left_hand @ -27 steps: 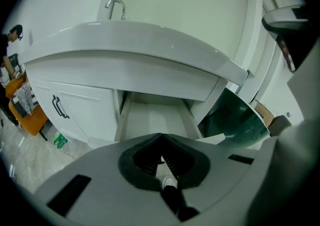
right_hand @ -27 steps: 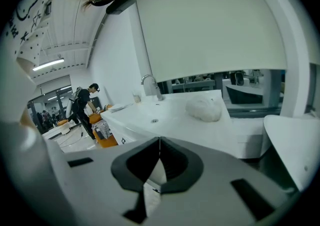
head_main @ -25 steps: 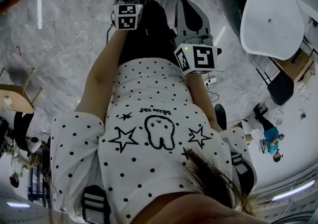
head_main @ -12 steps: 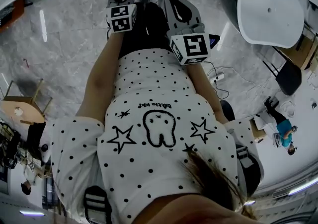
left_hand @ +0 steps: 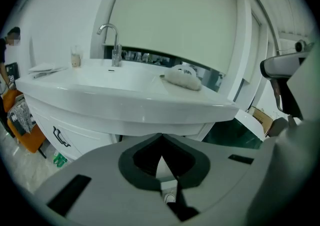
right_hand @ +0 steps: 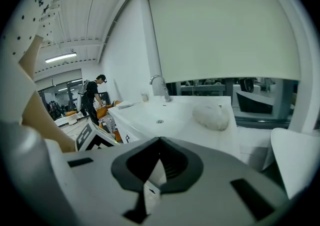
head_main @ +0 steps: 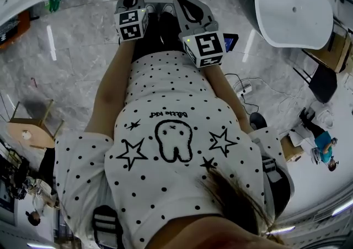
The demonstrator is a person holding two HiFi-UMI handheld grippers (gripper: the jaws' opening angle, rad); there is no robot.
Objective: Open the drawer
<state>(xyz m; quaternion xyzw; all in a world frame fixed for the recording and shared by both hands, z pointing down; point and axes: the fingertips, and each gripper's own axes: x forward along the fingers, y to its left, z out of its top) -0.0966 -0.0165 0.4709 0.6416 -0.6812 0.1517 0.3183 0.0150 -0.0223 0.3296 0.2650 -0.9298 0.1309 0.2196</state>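
My bare left arm [head_main: 110,88] and right arm [head_main: 223,96] reach forward, side by side in front of my chest. My left gripper [left_hand: 160,137] points ahead and slopes downward, jaws closed tip to tip, holding nothing. My right gripper [right_hand: 160,141] sits just beside it, sloping down too, jaws likewise closed and empty.

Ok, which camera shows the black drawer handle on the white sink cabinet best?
Left gripper view: the black drawer handle is largest there and unblocked. Right gripper view shows it only as a tiny dark mark; head view doesn't show it.
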